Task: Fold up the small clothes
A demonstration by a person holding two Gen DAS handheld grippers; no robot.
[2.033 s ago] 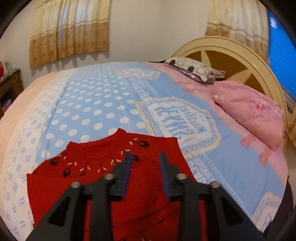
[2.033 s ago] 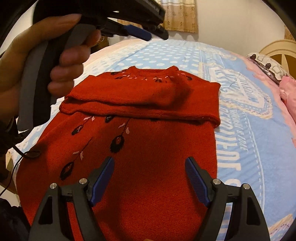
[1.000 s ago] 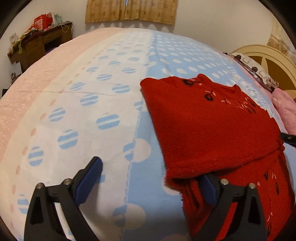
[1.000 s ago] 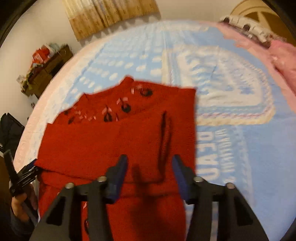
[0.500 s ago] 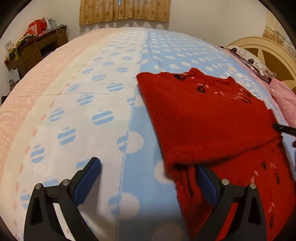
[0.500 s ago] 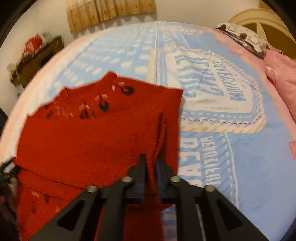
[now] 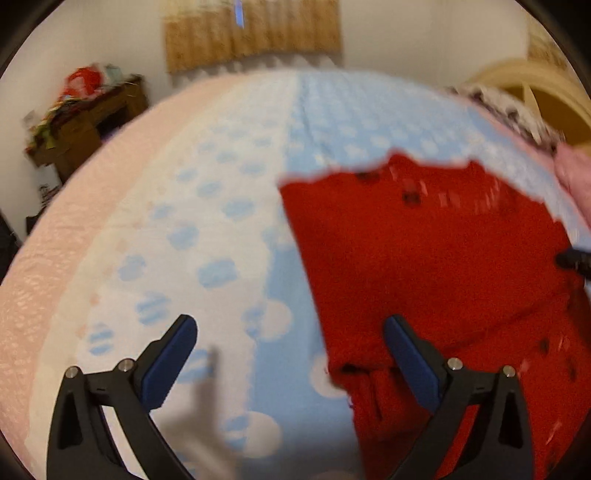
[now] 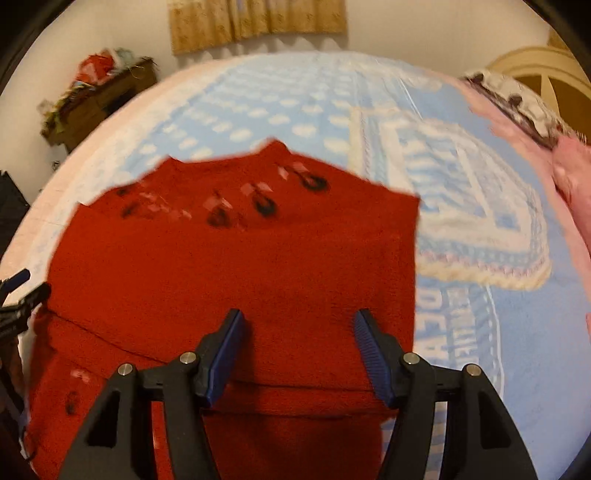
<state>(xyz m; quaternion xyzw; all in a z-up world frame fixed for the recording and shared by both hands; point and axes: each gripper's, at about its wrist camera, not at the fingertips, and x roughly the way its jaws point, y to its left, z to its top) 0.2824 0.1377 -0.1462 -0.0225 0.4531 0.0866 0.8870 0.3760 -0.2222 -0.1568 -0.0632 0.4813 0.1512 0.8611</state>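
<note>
Left wrist view: left gripper (image 7: 288,350), jaws spread wide, empty, poised over the bed at the garment's left edge; its right finger overlaps the cloth, though contact cannot be told.

Item: red knitted sweater with dark flower embroidery (image 7: 424,266), lying flat on the blue and white polka-dot bedspread (image 7: 207,229), at 2 o'clock from the left gripper. Neckline points toward 12 o'clock. An upper layer is folded across the chest, its lower edge running crosswise; the hem section extends below it toward 5 o'clock, unfolded.

Right wrist view: right gripper (image 8: 299,350), jaws parted, holding nothing, above the folded layer near its lower edge. The sweater (image 8: 229,273) fills the centre; the other gripper's tip shows at 9 o'clock.

Surroundings: wooden desk with clutter (image 8: 99,99) at 10 o'clock, tan curtain (image 8: 258,22) at 12 o'clock, cream headboard (image 8: 535,70) and pink pillow (image 8: 572,177) at 2 o'clock.

Progress, by judgement: sleeves appear tucked in; the bottom portion is yet to be folded up. Roughly halfway.
</note>
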